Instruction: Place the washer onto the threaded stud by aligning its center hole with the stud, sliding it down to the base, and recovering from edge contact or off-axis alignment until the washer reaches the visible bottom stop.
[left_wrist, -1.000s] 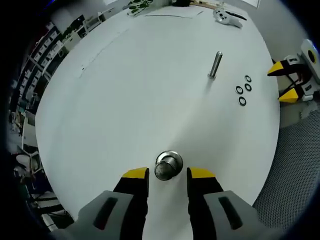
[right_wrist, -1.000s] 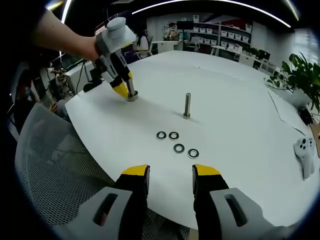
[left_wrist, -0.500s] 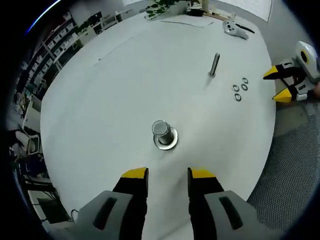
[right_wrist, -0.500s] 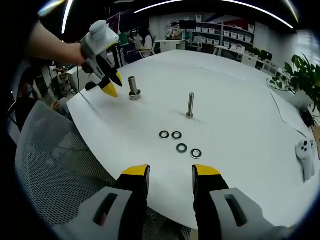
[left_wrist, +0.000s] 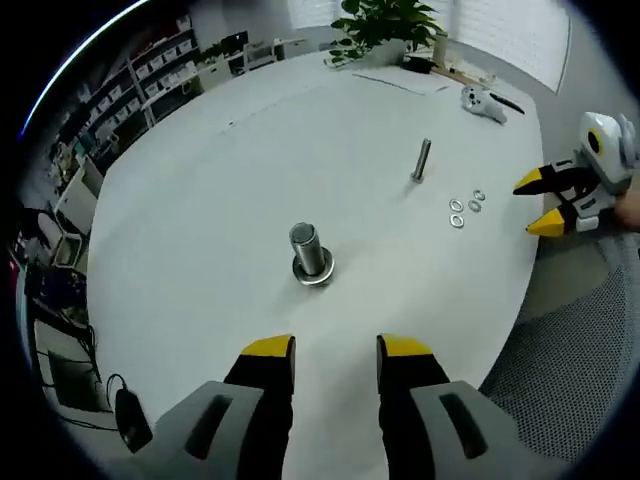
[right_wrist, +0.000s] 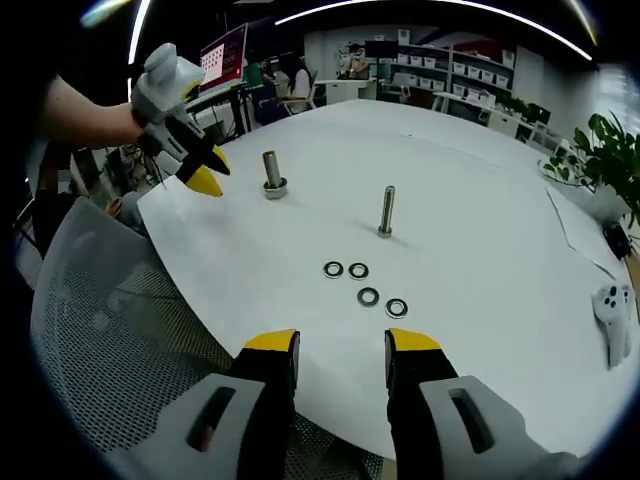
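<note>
Four thin, stiff steel washers (right_wrist: 364, 284) lay flat ahead of the right gripper (right_wrist: 340, 350), its fingers wide and empty; edge-pinching seemed necessary.

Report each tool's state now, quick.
Left tool: open, holding nothing, back from the stud.
Right tool: open, holding nothing, short of the washers.

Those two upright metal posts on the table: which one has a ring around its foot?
The stubbier post, nearer the left gripper, stands in a wide ring. The slim post by the four loose washers has none.
</note>
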